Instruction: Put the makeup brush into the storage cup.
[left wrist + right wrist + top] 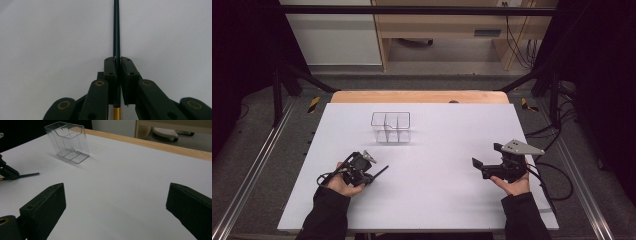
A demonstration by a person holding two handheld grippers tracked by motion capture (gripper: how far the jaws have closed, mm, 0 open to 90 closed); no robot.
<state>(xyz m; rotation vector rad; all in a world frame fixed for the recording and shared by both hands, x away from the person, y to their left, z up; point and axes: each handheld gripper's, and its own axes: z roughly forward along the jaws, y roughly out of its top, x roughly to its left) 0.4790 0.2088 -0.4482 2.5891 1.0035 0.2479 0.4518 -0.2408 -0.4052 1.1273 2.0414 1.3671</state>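
My left gripper (373, 176) lies low at the front left of the white board (437, 200), shut on a thin dark pencil (382, 171) that sticks out toward the right. In the left gripper view the pads pinch the pencil (116, 30) between them, with a gold band showing below the left gripper (118, 60). My right gripper (487, 155) is held at the front right, jaws wide open with nothing between them. Its view shows the right gripper (116, 195) above bare board, the pencil's tip (29, 174) at the left, and a clear plastic divided holder (67, 142).
The clear holder (391, 127) stands upright near the board's middle back, its compartments holding nothing. A wooden table edge (419, 96) runs behind the board. Black frame bars and cables flank both sides.
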